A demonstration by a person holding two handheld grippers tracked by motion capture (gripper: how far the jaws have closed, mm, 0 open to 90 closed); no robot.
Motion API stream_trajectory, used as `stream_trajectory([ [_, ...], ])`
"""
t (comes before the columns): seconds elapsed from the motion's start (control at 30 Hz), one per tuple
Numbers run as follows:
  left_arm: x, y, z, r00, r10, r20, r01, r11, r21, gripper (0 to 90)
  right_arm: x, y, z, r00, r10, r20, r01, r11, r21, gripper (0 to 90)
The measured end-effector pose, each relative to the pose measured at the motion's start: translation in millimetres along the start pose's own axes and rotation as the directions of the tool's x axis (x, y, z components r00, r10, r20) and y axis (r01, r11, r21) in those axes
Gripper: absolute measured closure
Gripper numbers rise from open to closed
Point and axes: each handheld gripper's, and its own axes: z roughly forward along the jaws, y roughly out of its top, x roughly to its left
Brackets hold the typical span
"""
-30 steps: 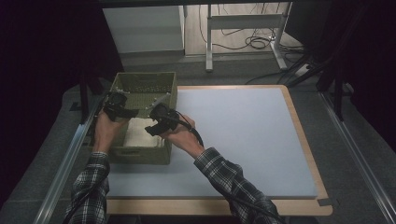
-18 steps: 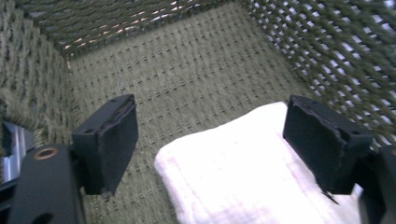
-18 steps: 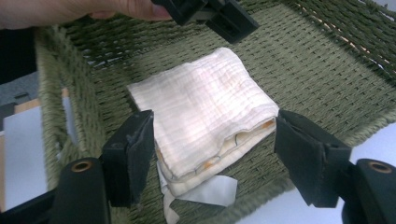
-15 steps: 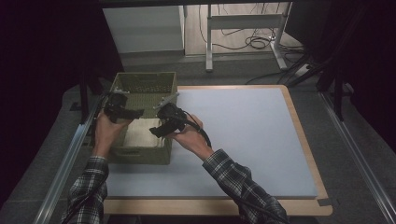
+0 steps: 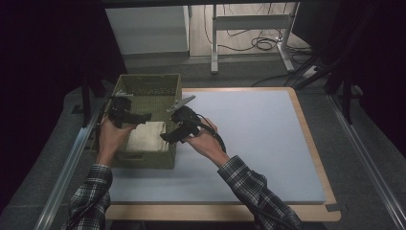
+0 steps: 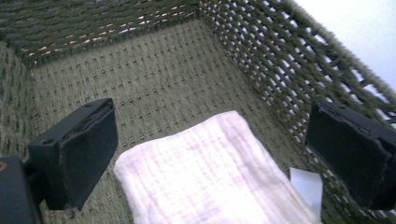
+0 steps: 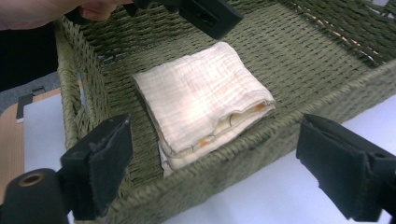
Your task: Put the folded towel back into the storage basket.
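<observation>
Status: folded cream muslin cloth [image 7: 203, 100] lies flat on the floor of the olive-green woven rectangular basket [image 5: 143, 91], at the end nearest me, one folded edge up against the near wall. I judge the placing step done; what's left is to pull both tools clear of the basket.

My left gripper [image 6: 224, 154] hangs inside the basket above the cloth. Its jaws have just been opening and stand wide apart, cloth below them, pads not on it. My right gripper [image 7: 224, 172] sits over the near rim, approx. level with it. Its jaws have likewise just been opening, spread wide, nothing gripped.

A small white tag or slip [image 6: 306, 186] lies beside the cloth by the wall; can't tell which, view too tight.

Surface: pale blue-grey mat [image 5: 249, 139] on a wood-edged table [image 5: 311, 143], basket at its far-left corner. Mat otherwise bare.

Room: dark surrounds, metal rails [image 5: 69, 167] either side, white cabinet [image 5: 146, 28] and a metal stand w/ loose cables [image 5: 261, 43] on the floor beyond.
</observation>
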Motion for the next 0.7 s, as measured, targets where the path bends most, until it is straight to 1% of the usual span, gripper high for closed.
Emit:
stream_trajectory([
  [0.03,-1.8,0.1,-0.6,0.9999,0.007,0.012,-0.007,1.0,-0.001,2.5,-0.6,-1.0,-1.7,1.0,0.004,-0.001,-0.004,1.0,-0.004,9.9],
  [0.17,-8.4,0.6,-1.6,0.9997,0.02,0.016,-0.02,0.9998,-0.002,1.5,-4.2,-5.3,-9.4,0.9999,0.017,-0.001,-0.017,1.0,-0.014,6.5],
  [0.3,-14.8,1.5,-3.3,0.9994,0.03,0.019,-0.03,0.9995,-0.007,0.9,-6.5,-10.2,-15.7,0.9999,0.015,0.002,-0.015,1.0,-0.011,4.4],
  [0.4,-18.6,2.2,-5.1,0.9991,0.028,0.033,-0.027,0.9995,-0.015,0.5,-7.7,-14.3,-20.6,0.9999,0.013,0.007,-0.013,1.0,-0.007,3.3],
  [0.47,-21.4,2.6,-6.2,0.9986,0.032,0.042,-0.031,0.9994,-0.017,0.3,-9.2,-17.3,-23.5,0.9999,0.004,0.012,-0.004,1.0,-0.008,2.8],
  [0.57,-25.2,3.1,-7.4,0.9982,0.038,0.046,-0.037,0.9991,-0.019,0.1,-11.4,-22.4,-28.8,0.9999,0.007,0.016,-0.007,1.0,-0.012,2.3],
  [0.7,-36.6,3.9,-10.4,0.9964,0.073,0.043,-0.072,0.9971,-0.025,0.0,-14.4,-28.9,-35.5,0.9997,0.015,0.02,-0.014,1.0,-0.018,2.2],
])
